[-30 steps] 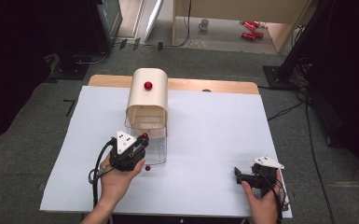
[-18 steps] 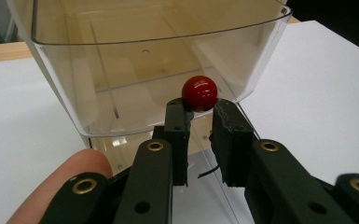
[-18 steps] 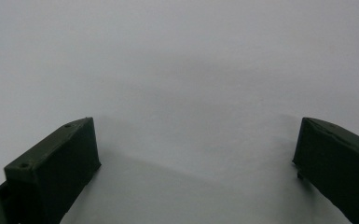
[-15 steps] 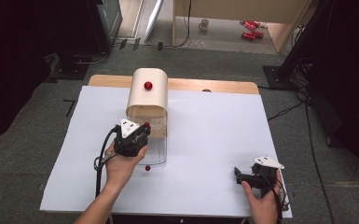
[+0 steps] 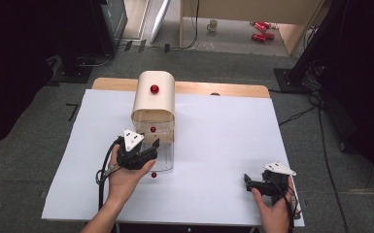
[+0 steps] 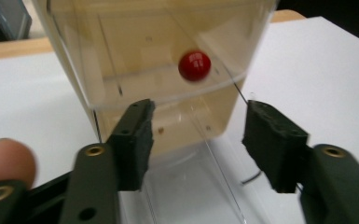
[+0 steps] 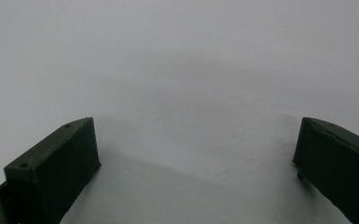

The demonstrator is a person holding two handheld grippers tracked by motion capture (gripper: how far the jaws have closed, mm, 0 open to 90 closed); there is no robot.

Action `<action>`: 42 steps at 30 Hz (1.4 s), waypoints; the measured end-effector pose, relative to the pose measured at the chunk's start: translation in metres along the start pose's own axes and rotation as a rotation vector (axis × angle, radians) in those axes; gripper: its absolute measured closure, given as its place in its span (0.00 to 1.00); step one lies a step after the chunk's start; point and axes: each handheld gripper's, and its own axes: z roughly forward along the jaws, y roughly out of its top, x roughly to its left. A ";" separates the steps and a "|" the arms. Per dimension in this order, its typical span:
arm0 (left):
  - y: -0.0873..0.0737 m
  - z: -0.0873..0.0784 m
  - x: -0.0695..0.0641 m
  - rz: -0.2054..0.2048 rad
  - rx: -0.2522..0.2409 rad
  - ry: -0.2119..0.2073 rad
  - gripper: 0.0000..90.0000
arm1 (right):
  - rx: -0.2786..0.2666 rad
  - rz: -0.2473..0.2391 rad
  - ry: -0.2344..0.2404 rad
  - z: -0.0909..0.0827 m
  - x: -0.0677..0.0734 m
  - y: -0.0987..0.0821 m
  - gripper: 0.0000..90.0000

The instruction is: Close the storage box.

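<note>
A beige round-topped box (image 5: 153, 99) with a red knob (image 5: 154, 89) on top stands mid-table, and its clear plastic front (image 5: 164, 158) reaches toward me. A second red knob (image 5: 153, 129) (image 6: 194, 66) sits on the clear panel just under the box's rim. A third red knob (image 5: 153, 174) lies at the clear part's near edge. My left gripper (image 5: 151, 148) (image 6: 198, 140) hovers over the clear part, short of the second knob. Its jaws have just been opening and nothing is between them. My right gripper (image 5: 246, 182) (image 7: 196, 158) rests open on the white sheet at front right.
A white sheet (image 5: 223, 136) covers the table, with a strip of wooden tabletop (image 5: 223, 89) showing at the far edge. Cables trail from both grippers. Dark equipment and a cluttered floor lie beyond the table.
The left gripper, shut on the clear panel's red knob, carried it up and away from me. It then let go, opened, and drew back toward me. The right gripper stayed put.
</note>
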 end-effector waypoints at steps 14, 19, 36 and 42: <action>-0.052 -0.025 -0.018 0.031 0.063 -0.022 0.21 | -0.001 0.000 -0.001 0.000 0.000 0.000 0.00; -0.064 -0.034 -0.023 0.034 0.065 -0.008 0.20 | 0.000 -0.001 -0.001 0.000 0.000 0.000 0.00; -0.107 -0.047 -0.044 0.036 0.093 0.031 0.26 | 0.000 0.001 0.000 0.000 0.000 0.000 0.00; -0.111 -0.043 -0.051 0.043 0.095 0.045 0.38 | -0.001 0.001 -0.001 0.000 0.000 0.000 0.00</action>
